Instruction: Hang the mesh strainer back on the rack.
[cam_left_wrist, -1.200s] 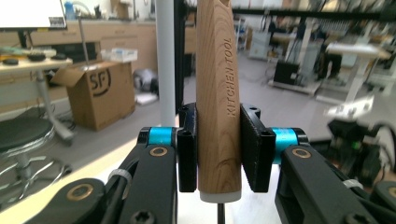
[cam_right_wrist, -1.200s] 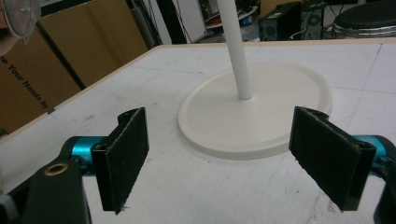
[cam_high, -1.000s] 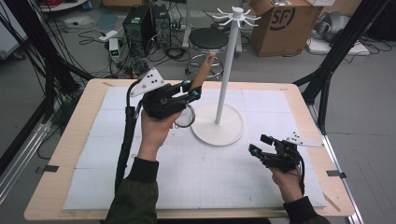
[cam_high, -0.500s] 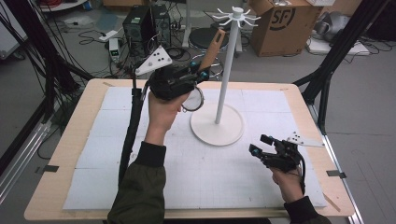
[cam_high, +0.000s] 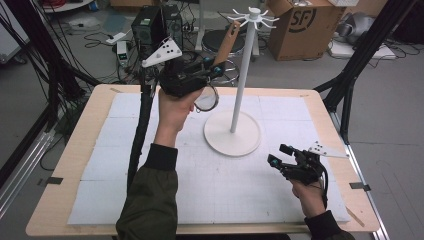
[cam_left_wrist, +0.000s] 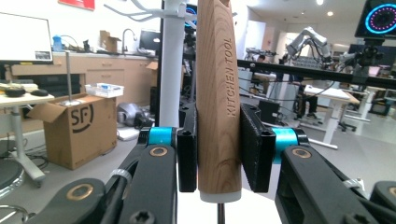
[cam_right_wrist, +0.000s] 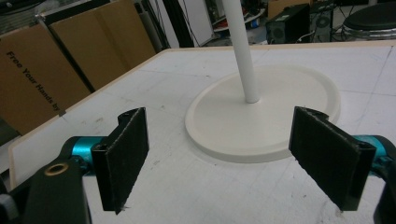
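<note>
Nearest me, low on the white mat, my right gripper (cam_high: 282, 156) sat with its jaws spread wide and nothing between them, facing the stand's round base (cam_high: 232, 133). Farther off, my left gripper (cam_high: 212, 70) was clamped on the wooden handle (cam_left_wrist: 218, 98) of a kitchen tool, raised beside the white pole (cam_high: 243, 75)

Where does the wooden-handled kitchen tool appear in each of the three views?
High view: the wooden-handled kitchen tool is at top centre, held up by the left tongs, its handle slanting toward the stand's hooks.
Left gripper view: its handle stands upright in the middle, clamped between the two black pads.
Right gripper view: not in it.
Shared landmark: the white stand.
</note>
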